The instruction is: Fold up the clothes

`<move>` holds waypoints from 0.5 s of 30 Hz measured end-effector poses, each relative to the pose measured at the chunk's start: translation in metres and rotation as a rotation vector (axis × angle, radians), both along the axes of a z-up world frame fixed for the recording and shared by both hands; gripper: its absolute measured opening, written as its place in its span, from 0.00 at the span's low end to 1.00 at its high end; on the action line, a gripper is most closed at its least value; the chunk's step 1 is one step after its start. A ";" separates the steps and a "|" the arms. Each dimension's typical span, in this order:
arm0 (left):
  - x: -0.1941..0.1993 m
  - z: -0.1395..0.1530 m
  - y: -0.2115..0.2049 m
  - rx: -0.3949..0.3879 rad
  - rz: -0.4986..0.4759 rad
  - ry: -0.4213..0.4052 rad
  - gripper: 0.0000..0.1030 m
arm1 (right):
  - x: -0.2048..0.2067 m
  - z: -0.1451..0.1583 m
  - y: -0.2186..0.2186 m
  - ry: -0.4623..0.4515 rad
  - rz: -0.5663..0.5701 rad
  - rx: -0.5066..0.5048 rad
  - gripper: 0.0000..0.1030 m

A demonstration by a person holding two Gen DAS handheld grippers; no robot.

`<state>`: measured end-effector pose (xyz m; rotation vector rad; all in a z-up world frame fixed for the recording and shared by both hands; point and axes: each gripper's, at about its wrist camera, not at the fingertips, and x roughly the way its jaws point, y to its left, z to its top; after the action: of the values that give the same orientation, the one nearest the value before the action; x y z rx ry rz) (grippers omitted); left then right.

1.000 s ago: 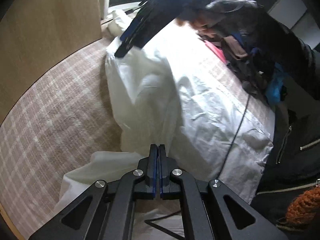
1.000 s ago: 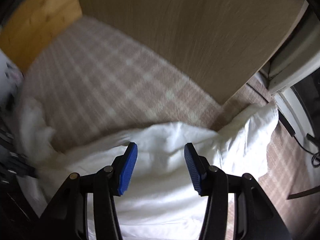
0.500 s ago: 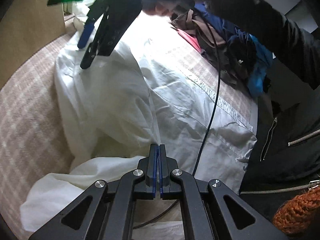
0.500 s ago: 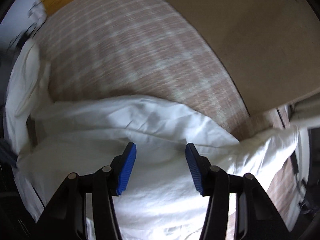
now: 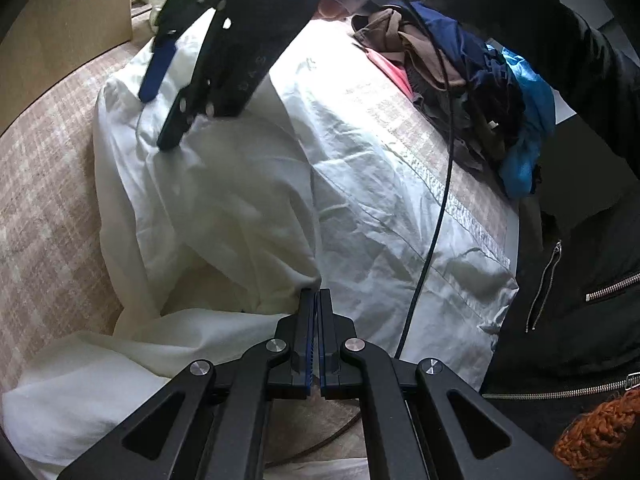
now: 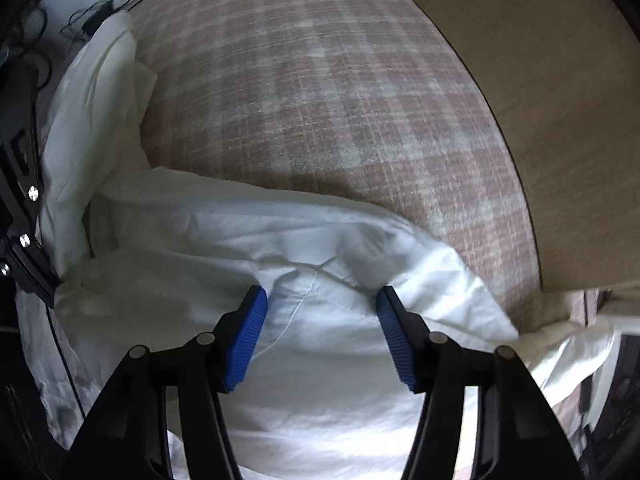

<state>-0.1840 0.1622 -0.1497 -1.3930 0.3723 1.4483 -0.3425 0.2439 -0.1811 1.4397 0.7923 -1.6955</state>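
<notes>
A crumpled white garment (image 5: 360, 208) lies spread over a plaid bedcover (image 6: 320, 80). My left gripper (image 5: 316, 294) is shut, its tips pinching a folded edge of the white garment near its lower side. The same gripper shows at the left edge of the right wrist view, its tip in the cloth. My right gripper (image 6: 320, 300) points straight down onto the garment's far edge (image 6: 340, 240). Its jaws are closing with a bunched ridge of white cloth between the blue pads (image 6: 248, 328), which stand apart from it. In the left wrist view the right gripper (image 5: 160, 118) rests its tips on the cloth at the upper left.
A heap of dark, brown, blue and pink clothes (image 5: 460, 80) sits at the back right. A black cable (image 5: 436, 208) trails across the garment. A wooden panel (image 6: 540, 80) borders the bed. The person's black zipped jacket (image 5: 580, 300) fills the right side.
The right gripper has rolled and come down onto the garment's far edge, its jaws narrowing. The left gripper, still shut on the cloth, has sunk a little, and the garment has bunched up.
</notes>
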 end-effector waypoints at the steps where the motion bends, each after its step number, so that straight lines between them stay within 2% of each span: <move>1: 0.000 0.001 -0.001 0.000 0.004 0.001 0.01 | -0.001 0.002 0.003 -0.012 -0.013 -0.010 0.32; 2: 0.000 0.001 -0.002 0.001 0.007 0.003 0.01 | -0.003 0.003 0.006 -0.023 -0.026 -0.019 0.16; 3: -0.001 0.002 -0.003 0.001 0.011 0.004 0.01 | -0.003 0.004 0.008 -0.030 -0.035 -0.024 0.10; 7: -0.002 0.003 -0.006 -0.004 0.021 0.012 0.01 | 0.008 0.008 0.006 -0.011 -0.041 -0.009 0.06; 9: -0.001 0.009 -0.007 -0.006 0.026 0.041 0.01 | 0.013 0.012 0.005 0.001 -0.049 -0.008 0.05; 13: -0.006 0.023 -0.015 -0.011 0.049 0.114 0.01 | 0.006 0.037 0.010 0.075 -0.131 -0.083 0.05; 15: -0.015 0.025 -0.024 -0.039 0.077 0.141 0.00 | -0.002 0.047 0.012 0.128 -0.192 -0.118 0.04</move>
<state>-0.1988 0.1381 -0.1247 -1.3525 0.4430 1.6148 -0.3440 0.2564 -0.1336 1.3726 0.6259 -1.9628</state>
